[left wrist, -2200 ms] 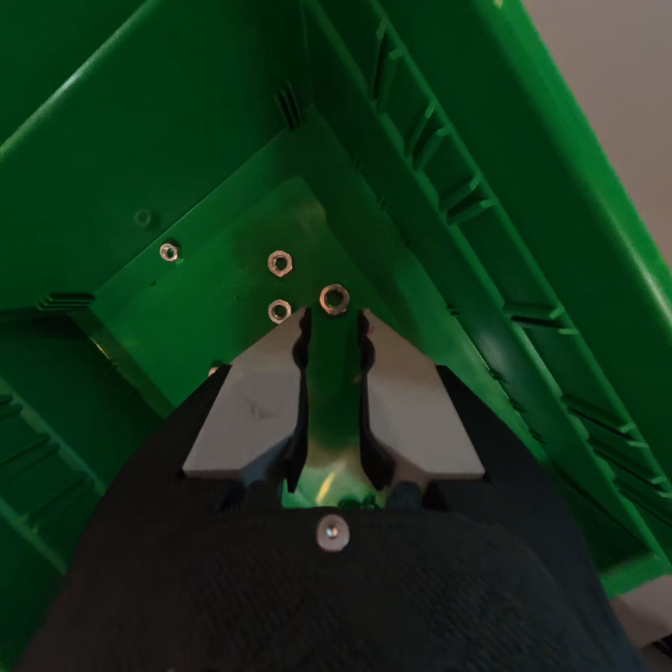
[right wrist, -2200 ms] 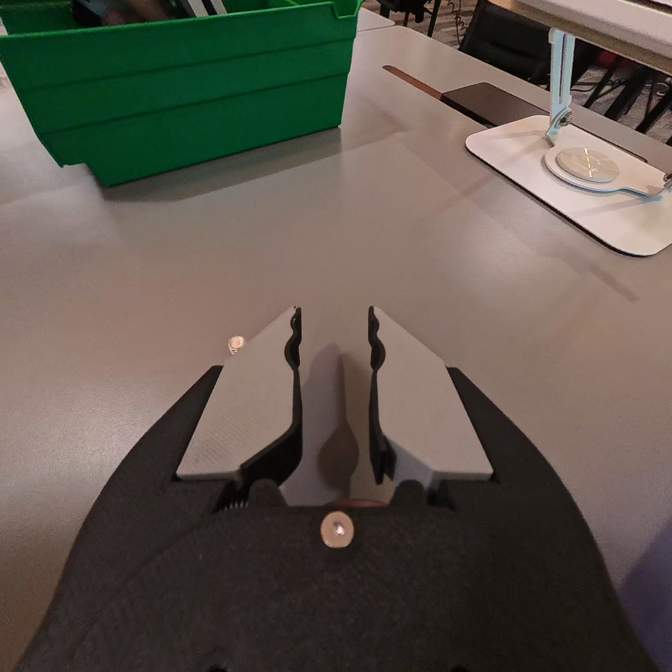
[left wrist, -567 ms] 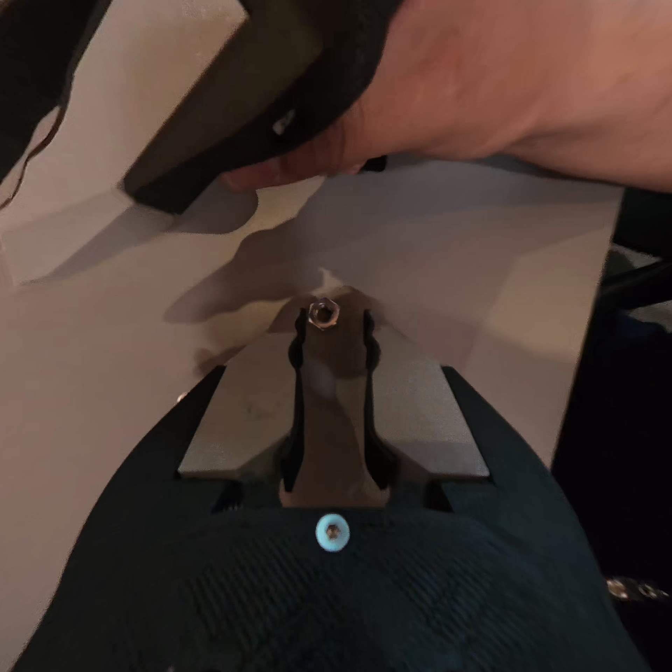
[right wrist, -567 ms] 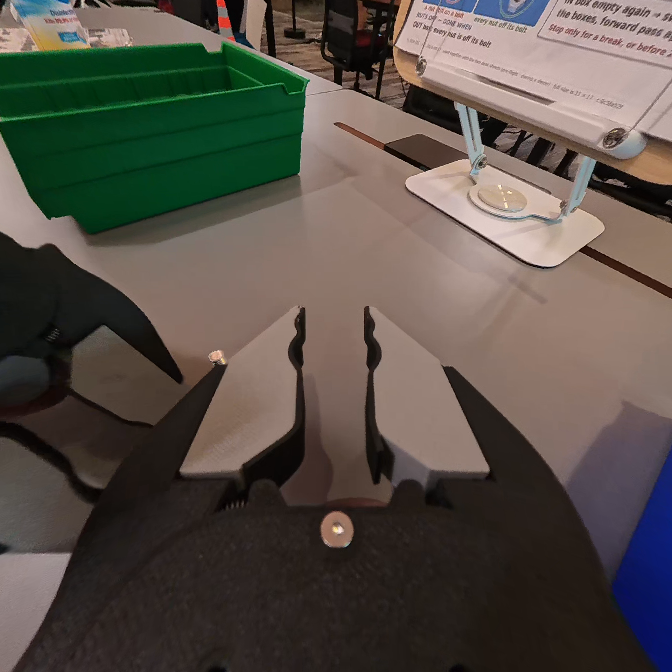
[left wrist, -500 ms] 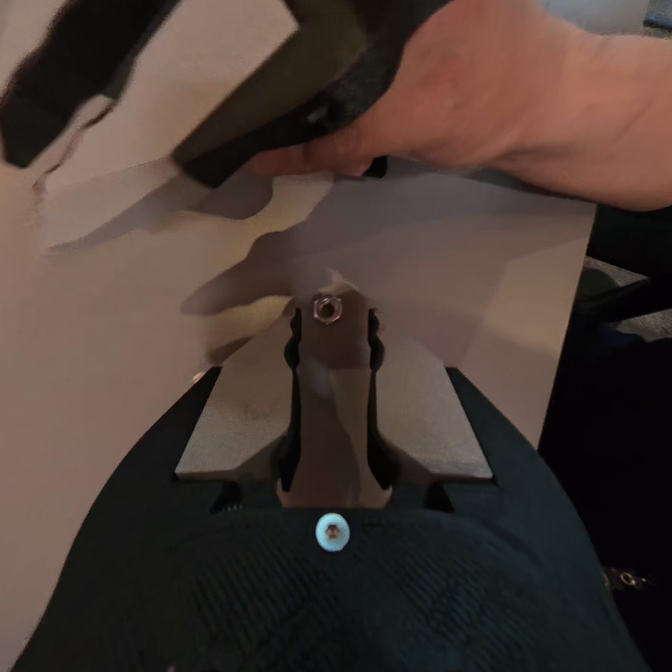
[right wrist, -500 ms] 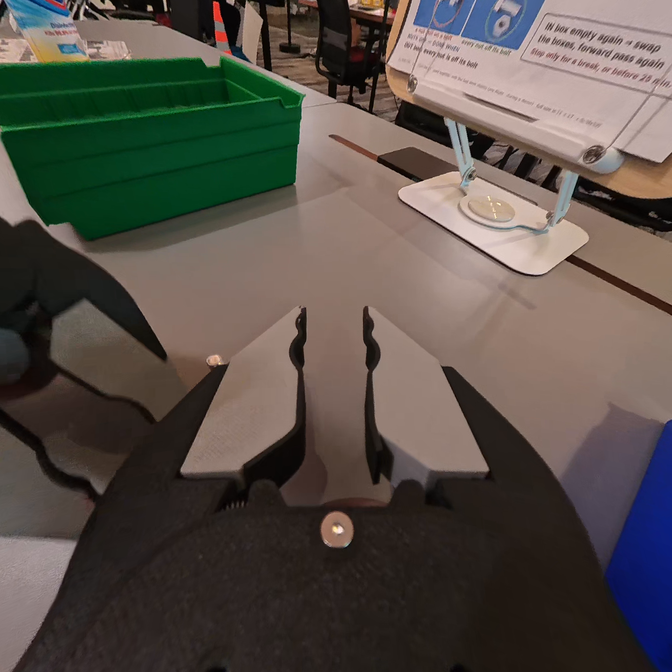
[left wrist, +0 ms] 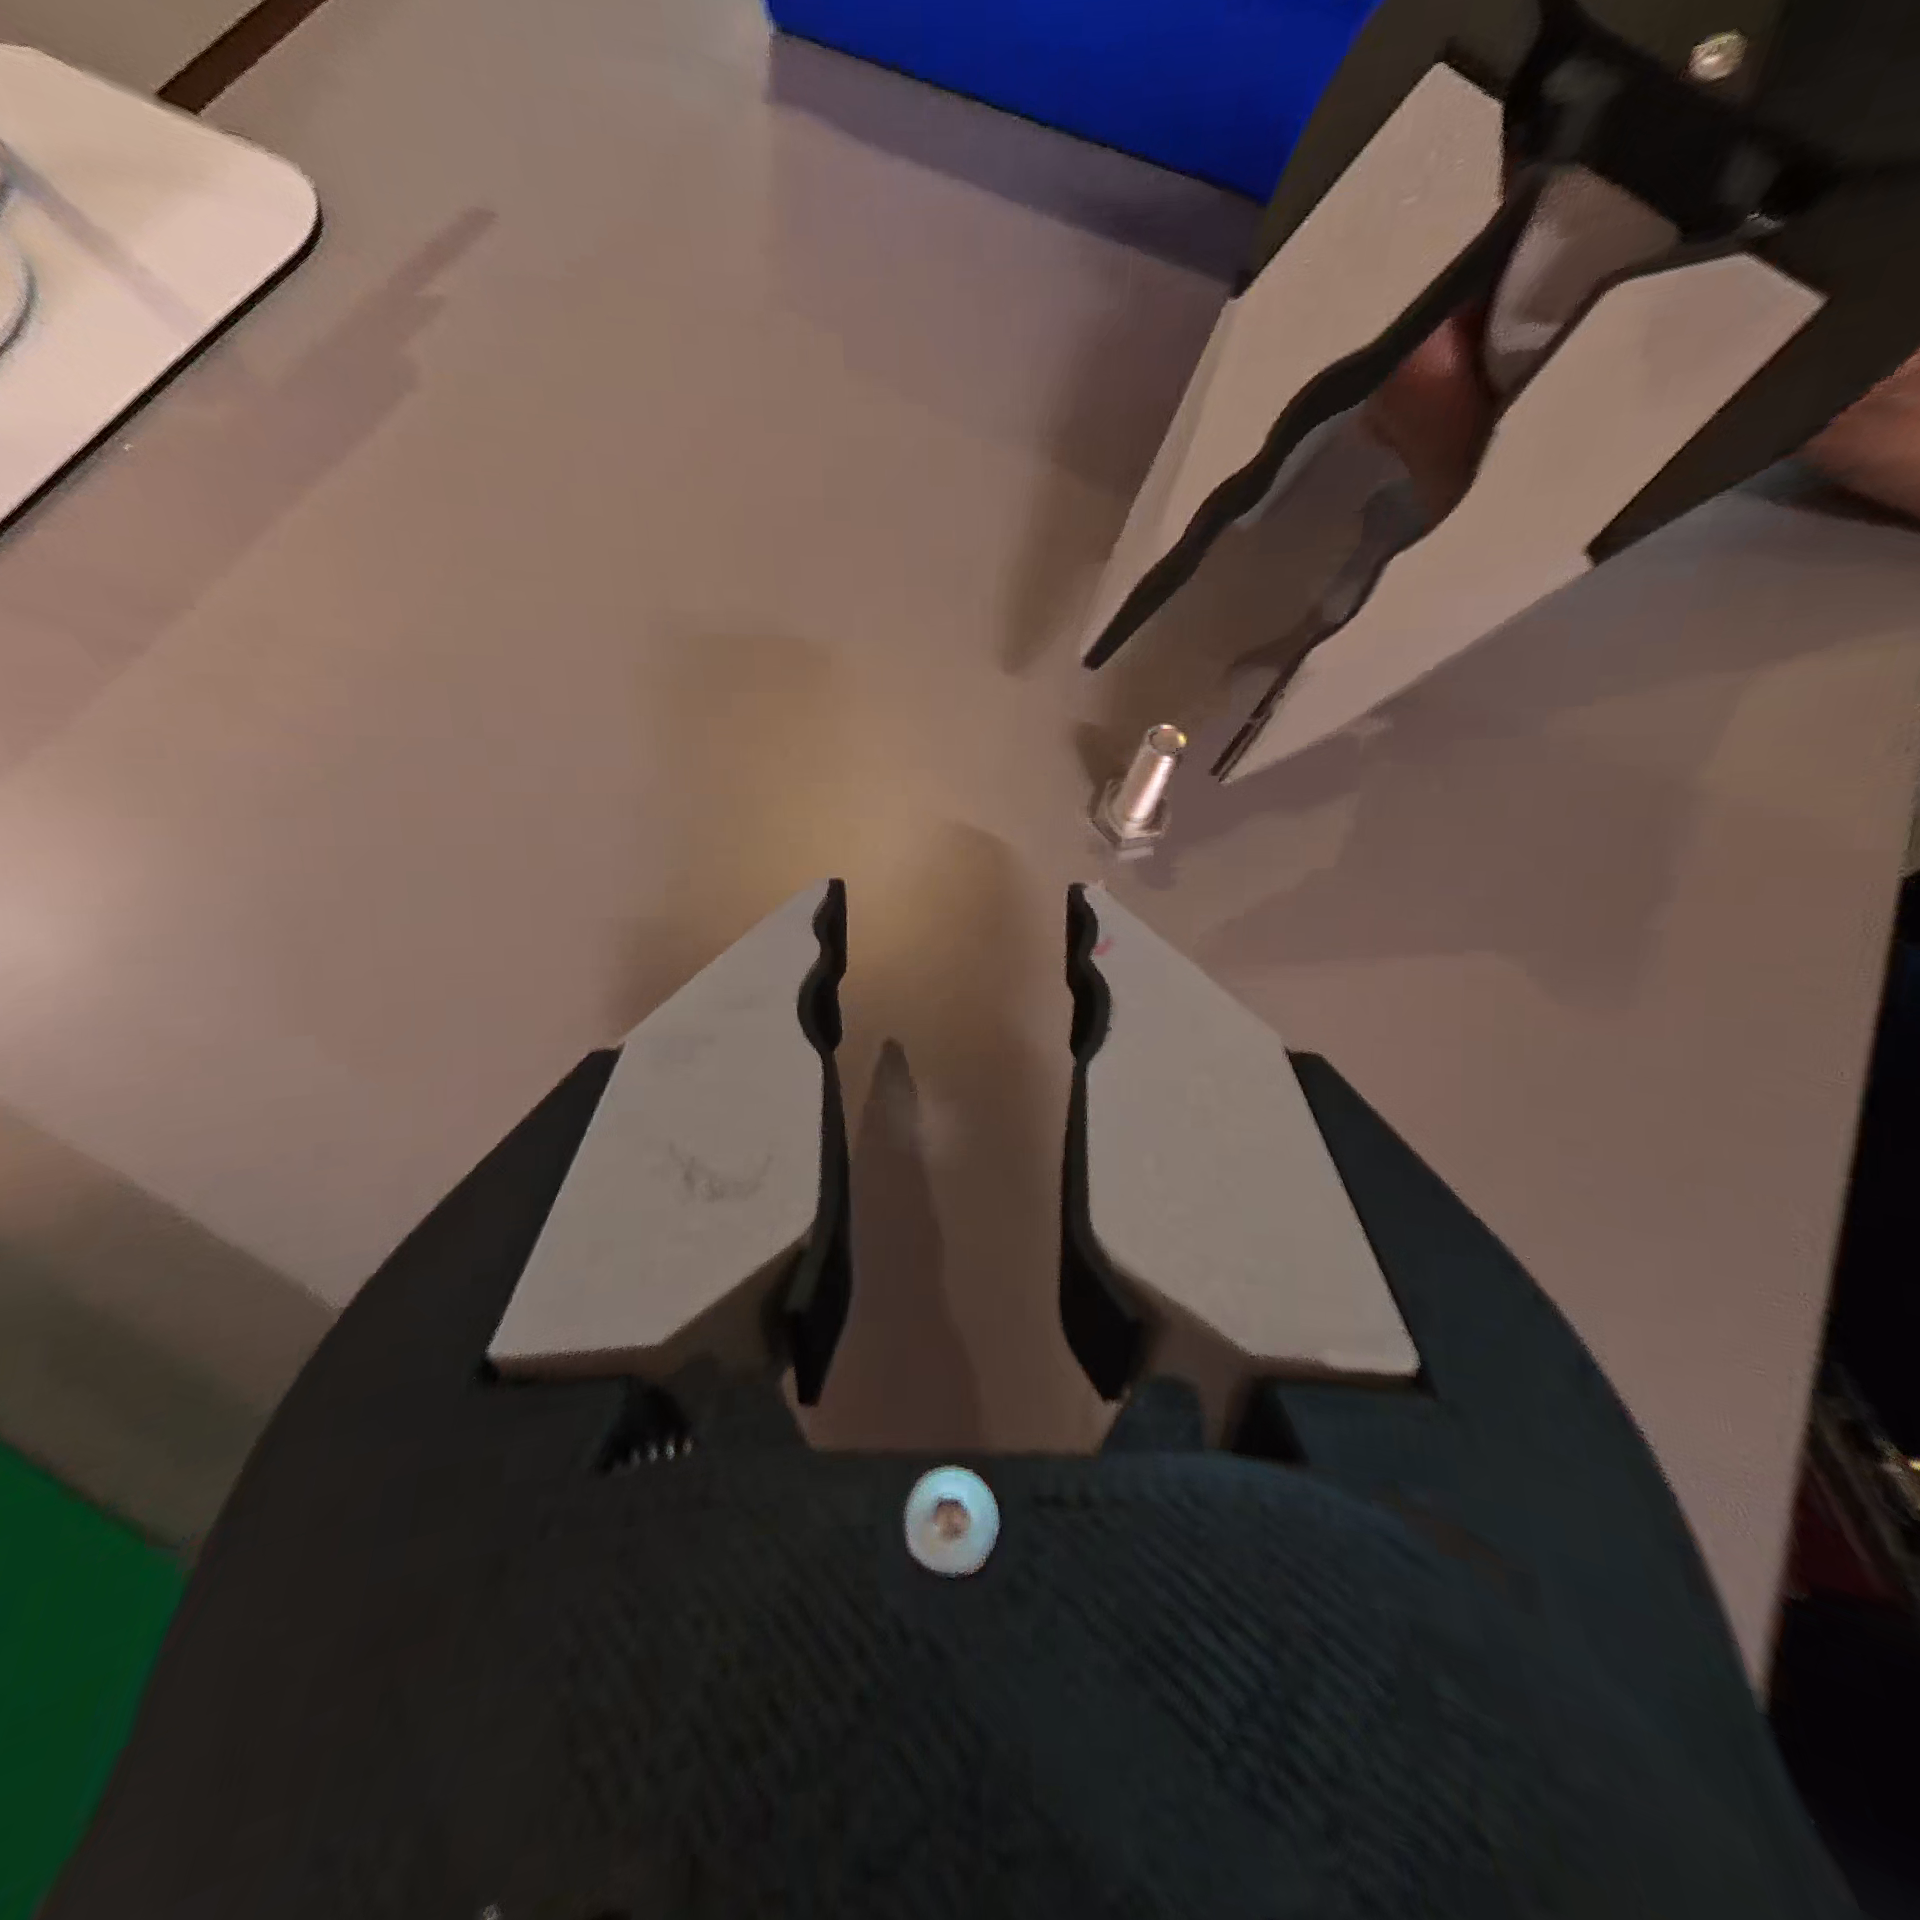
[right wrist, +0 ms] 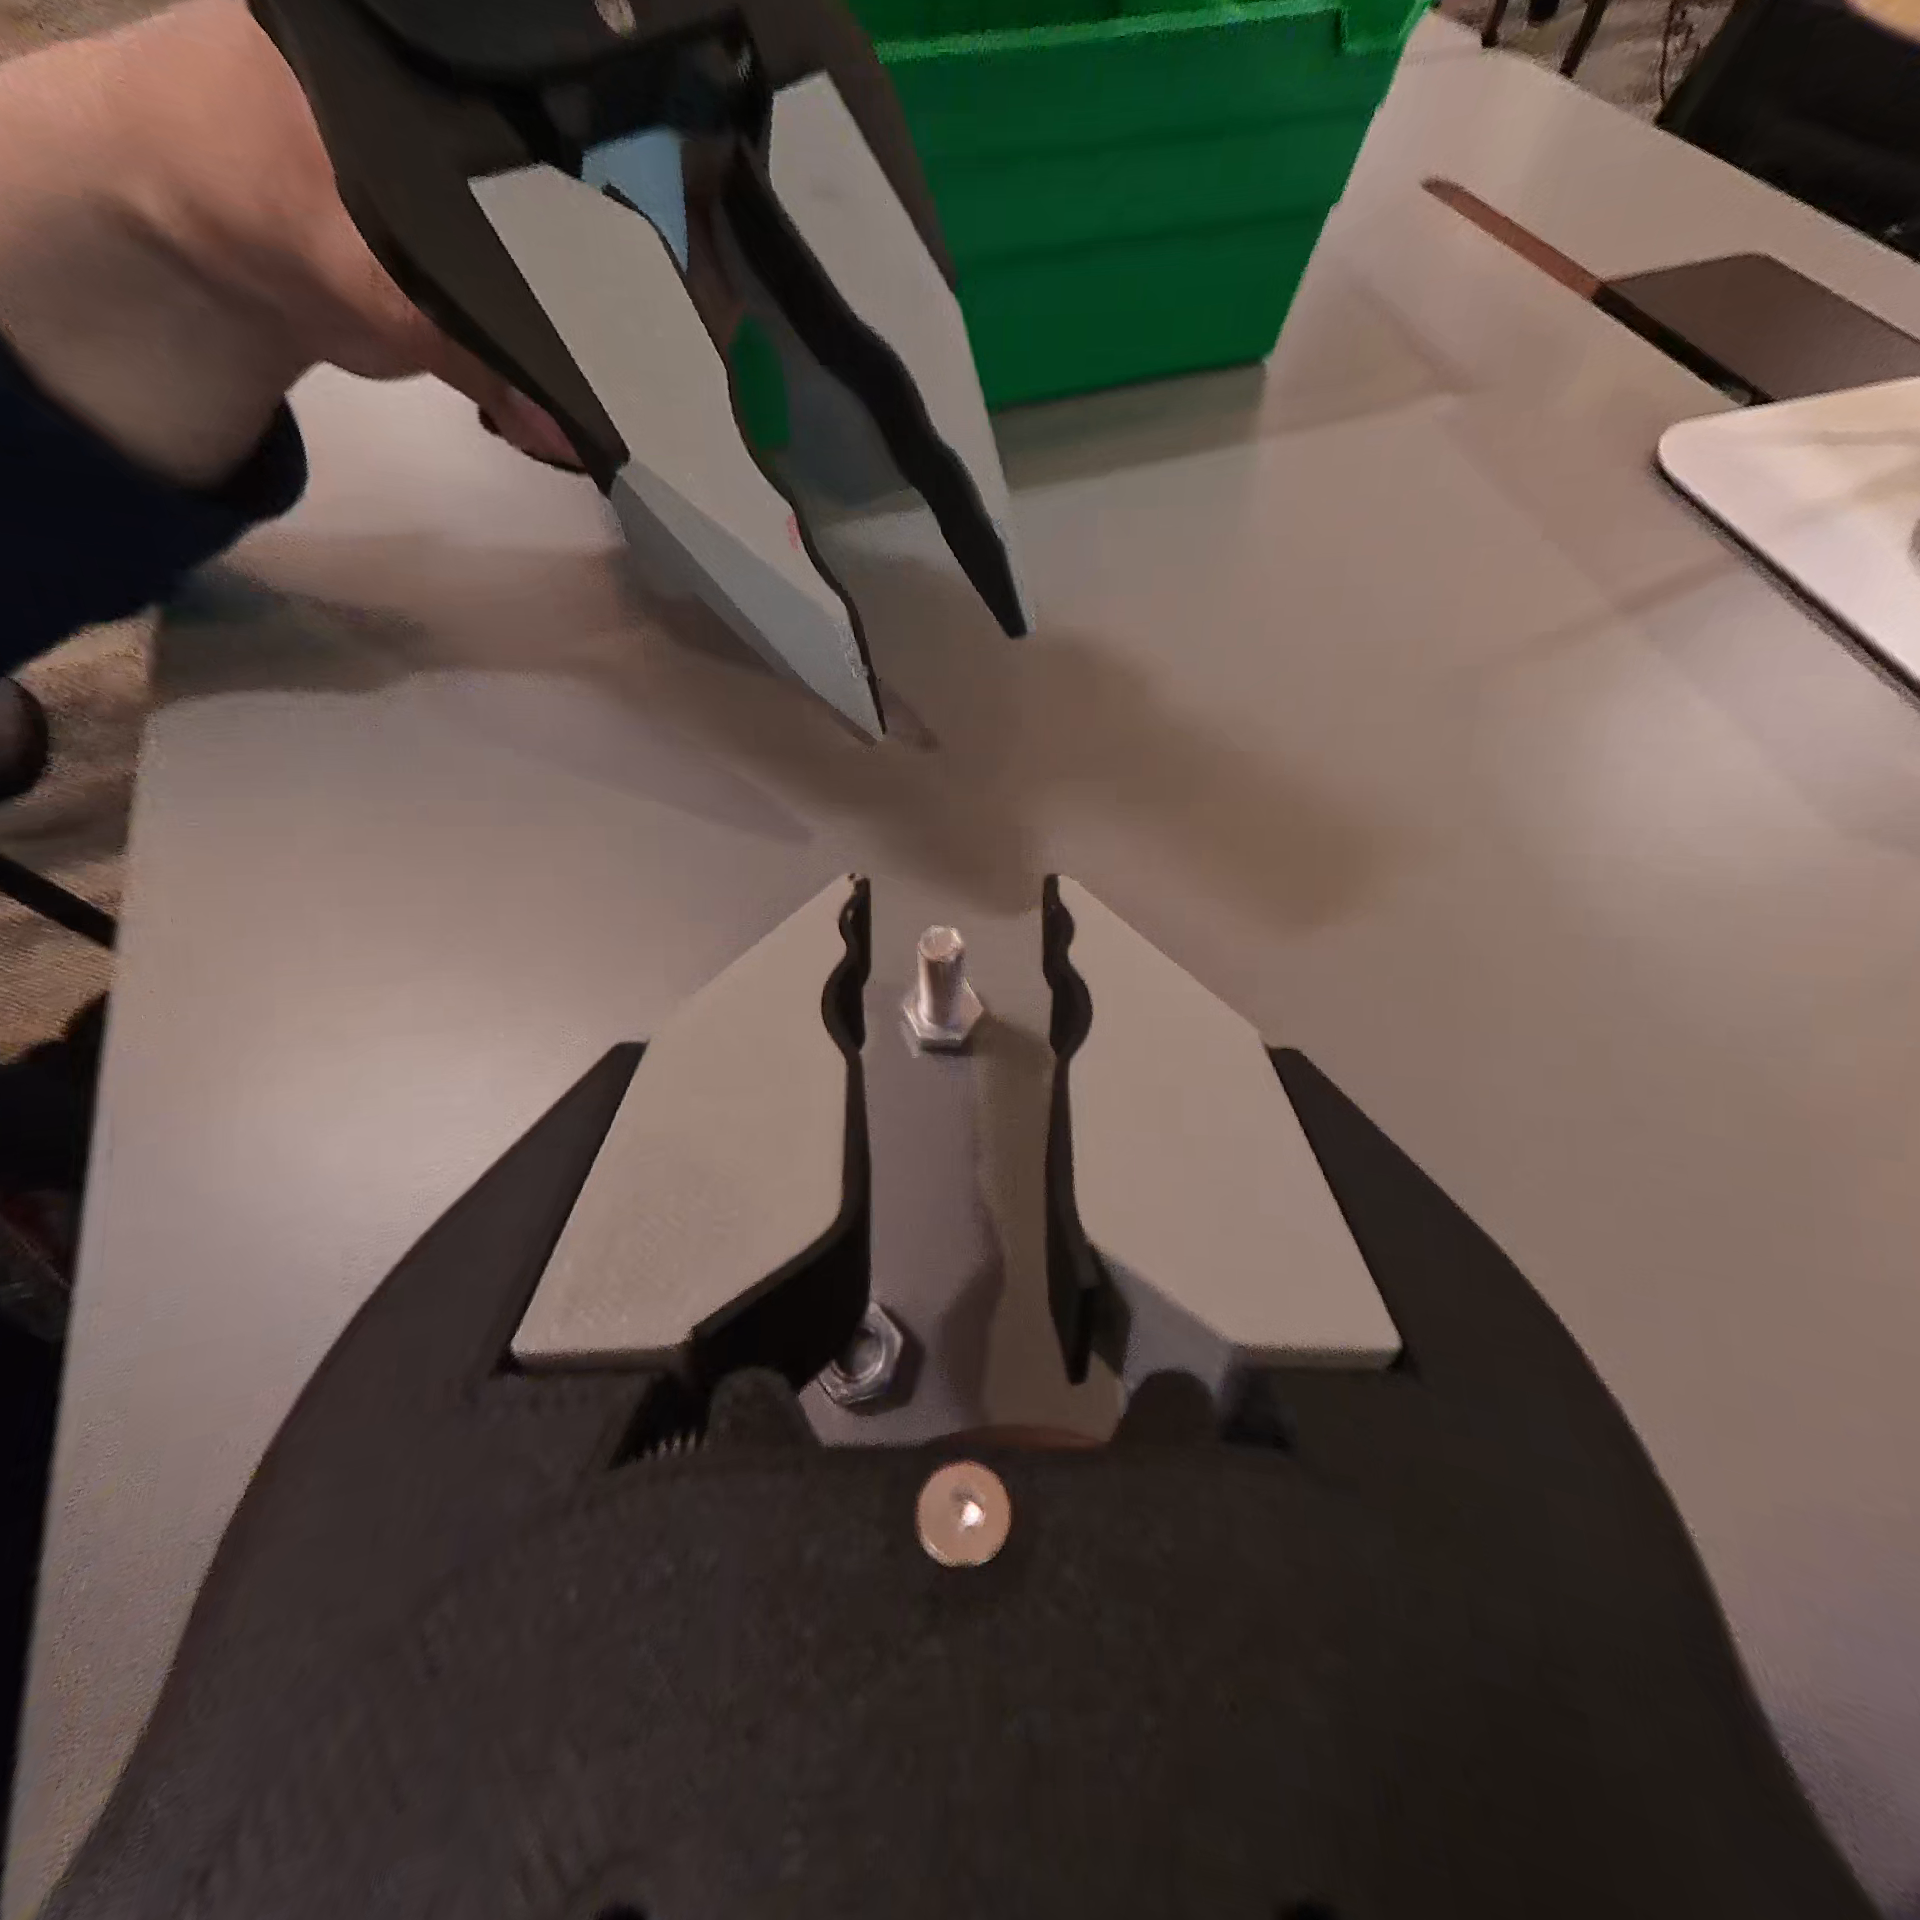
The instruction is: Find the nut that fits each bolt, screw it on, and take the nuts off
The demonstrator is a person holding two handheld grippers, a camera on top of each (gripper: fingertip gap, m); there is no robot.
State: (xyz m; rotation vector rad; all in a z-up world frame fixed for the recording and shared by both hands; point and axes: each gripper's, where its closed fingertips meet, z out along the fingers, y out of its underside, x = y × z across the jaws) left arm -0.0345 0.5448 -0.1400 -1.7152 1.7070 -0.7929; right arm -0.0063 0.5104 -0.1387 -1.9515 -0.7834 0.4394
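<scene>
A silver hex bolt (right wrist: 940,992) stands on its head on the grey table, thread up. My right gripper (right wrist: 954,894) is open and its fingers straddle the bolt without touching it. A silver nut (right wrist: 868,1366) lies on the table near the base of the right gripper's left finger. My left gripper (left wrist: 954,904) is open and empty, low over the table. In the left wrist view the bolt (left wrist: 1138,790) is just right of its fingertips, and the right gripper (left wrist: 1158,717) reaches in from the upper right. In the right wrist view the left gripper (right wrist: 940,681) points down from the top.
A green bin (right wrist: 1122,208) stands at the back of the table, and its corner also shows in the left wrist view (left wrist: 62,1662). A white stand base (right wrist: 1818,499) and a dark flat slab (right wrist: 1766,322) are at the right. A blue box (left wrist: 1039,94) sits behind the right gripper. A hand (right wrist: 208,229) holds the left gripper. The right tips stand about 9 cm off the silver nut (right wrist: 868,1366).
The left gripper left the green bin, and the nut seen at its fingertips now lies on the table. The right gripper moved over the bolt and now straddles it.
</scene>
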